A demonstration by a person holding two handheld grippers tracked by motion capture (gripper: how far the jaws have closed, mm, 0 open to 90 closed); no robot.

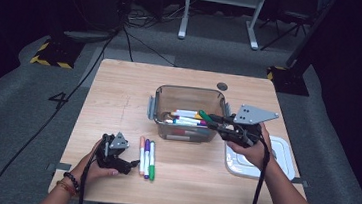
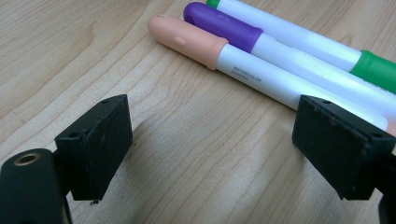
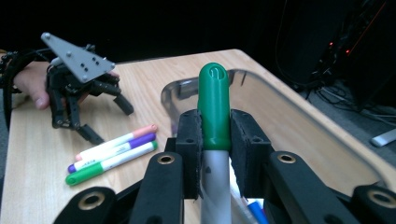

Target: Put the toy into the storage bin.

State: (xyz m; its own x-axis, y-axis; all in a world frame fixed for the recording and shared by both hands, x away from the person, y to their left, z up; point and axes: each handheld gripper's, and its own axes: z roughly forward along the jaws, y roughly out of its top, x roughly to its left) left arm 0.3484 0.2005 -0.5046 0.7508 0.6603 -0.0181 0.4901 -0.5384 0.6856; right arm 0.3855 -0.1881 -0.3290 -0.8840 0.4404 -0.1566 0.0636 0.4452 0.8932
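- Gripping a green-capped marker (image 3: 214,112) in my right gripper (image 3: 214,154), fingers clenched above the bin (image 1: 162,96).
- My left gripper (image 2: 212,149) rests released beside three markers (image 1: 146,158) on open surface (image 1: 119,91).

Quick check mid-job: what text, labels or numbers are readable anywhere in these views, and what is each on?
"WATERCOLOR": small print on the white barrel of the peach-capped marker, left gripper view.
Second line beneath it: too small and blurred to read.
"4": dark mark on the grey floor left of the table, high view.
Nothing else readable.
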